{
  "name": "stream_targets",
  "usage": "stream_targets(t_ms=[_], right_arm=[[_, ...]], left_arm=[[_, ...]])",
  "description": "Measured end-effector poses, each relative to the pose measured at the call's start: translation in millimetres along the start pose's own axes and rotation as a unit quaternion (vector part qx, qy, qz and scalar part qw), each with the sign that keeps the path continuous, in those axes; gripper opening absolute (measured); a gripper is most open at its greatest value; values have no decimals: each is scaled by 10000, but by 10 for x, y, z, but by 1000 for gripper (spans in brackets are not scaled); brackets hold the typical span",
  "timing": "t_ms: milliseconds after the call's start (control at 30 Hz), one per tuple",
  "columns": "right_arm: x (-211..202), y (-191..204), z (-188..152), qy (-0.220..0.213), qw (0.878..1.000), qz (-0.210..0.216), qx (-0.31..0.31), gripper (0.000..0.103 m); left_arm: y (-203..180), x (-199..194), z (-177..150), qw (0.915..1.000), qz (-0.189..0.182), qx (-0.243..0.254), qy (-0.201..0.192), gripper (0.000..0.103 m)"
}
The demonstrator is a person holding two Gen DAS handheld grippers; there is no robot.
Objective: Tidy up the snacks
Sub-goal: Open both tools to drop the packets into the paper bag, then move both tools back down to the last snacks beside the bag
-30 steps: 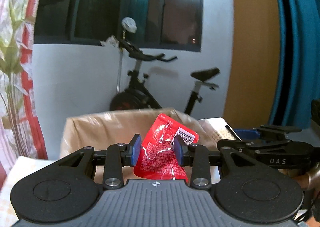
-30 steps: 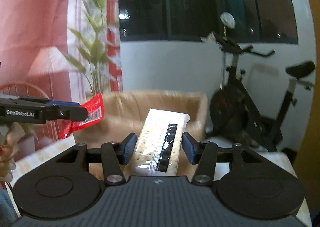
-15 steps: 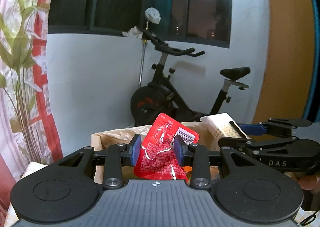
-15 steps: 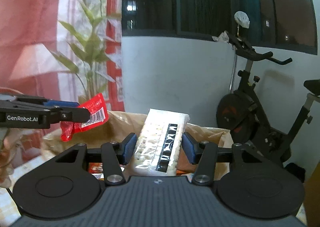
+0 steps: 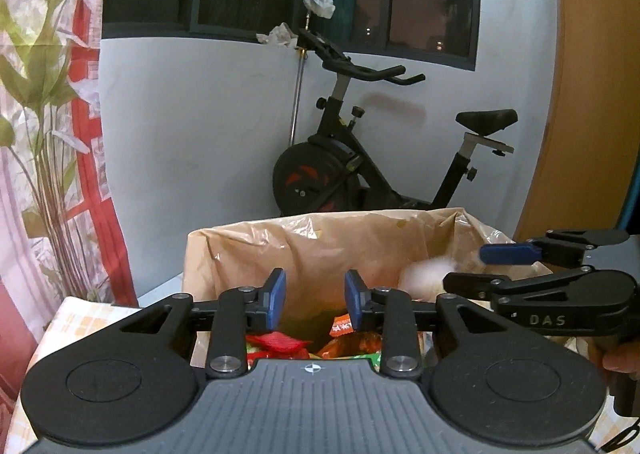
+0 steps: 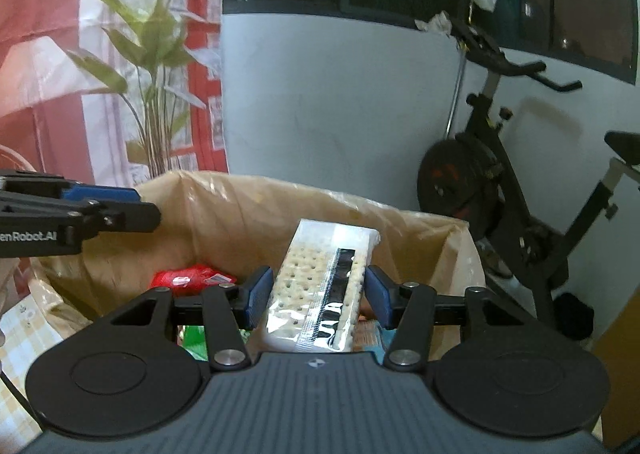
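A checked tablecloth (image 6: 16, 330) (pale, partly hidden) carries the bag-lined box (image 6: 224, 221).

glossy clear film wraps the cracker pack (image 6: 320, 286); crinkly plastic liner (image 6: 224, 213).

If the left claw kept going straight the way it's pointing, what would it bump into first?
Probably the bag's far inner wall. The left gripper is empty and aims across the bag's mouth above the snack packets; depth is hard to judge.

Two grippers: left gripper (image 5: 314, 300), right gripper (image 6: 318, 296). One lined box (image 6: 224, 209). One cracker pack (image 6: 320, 290). One red packet (image 6: 188, 277) on top; further wrappers beneath, uncountable. One exercise bike (image 5: 360, 169)
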State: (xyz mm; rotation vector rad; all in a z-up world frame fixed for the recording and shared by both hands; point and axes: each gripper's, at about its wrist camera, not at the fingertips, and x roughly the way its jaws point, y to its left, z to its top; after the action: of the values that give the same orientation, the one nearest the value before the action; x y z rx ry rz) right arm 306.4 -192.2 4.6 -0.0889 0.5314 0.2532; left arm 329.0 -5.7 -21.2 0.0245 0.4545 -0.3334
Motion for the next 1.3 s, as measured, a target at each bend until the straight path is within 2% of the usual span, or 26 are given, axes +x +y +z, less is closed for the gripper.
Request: stream_targets(t_ms=[67, 133, 533, 700, 900, 1133, 1300], right_arm=[[-50, -20, -18, -55, 10000, -53, 30, 64], [-94, -41, -20, -79, 9999, -28, 95, 64], [-625, 33, -194, -538, 9975, 229, 388, 64], [-886, 107, -369, -882, 9947, 142, 501, 64], [-1105, 178, -622, -1069, 9928, 58, 535, 64], [-1247, 258, -880, -1012, 9937, 20, 489, 78], [-1245, 314, -1050, -833, 9953, 4, 485, 79]], left_arm=[[4, -35, -13, 10000, 8, -11, 4, 43], [-18, -94, -33, 10000, 34, 37, -21, 47], [-164, -612, -198, 9996, 191, 62, -207, 48], [-217, -887, -415, 9992, 229, 59, -309, 48], [-270, -1099, -694, 9992, 254, -87, -308, 48], [-328, -1192, -941, 9994, 234, -159, -209, 48], [-338, -1162, -1103, 9996, 185, -222, -67, 48]])
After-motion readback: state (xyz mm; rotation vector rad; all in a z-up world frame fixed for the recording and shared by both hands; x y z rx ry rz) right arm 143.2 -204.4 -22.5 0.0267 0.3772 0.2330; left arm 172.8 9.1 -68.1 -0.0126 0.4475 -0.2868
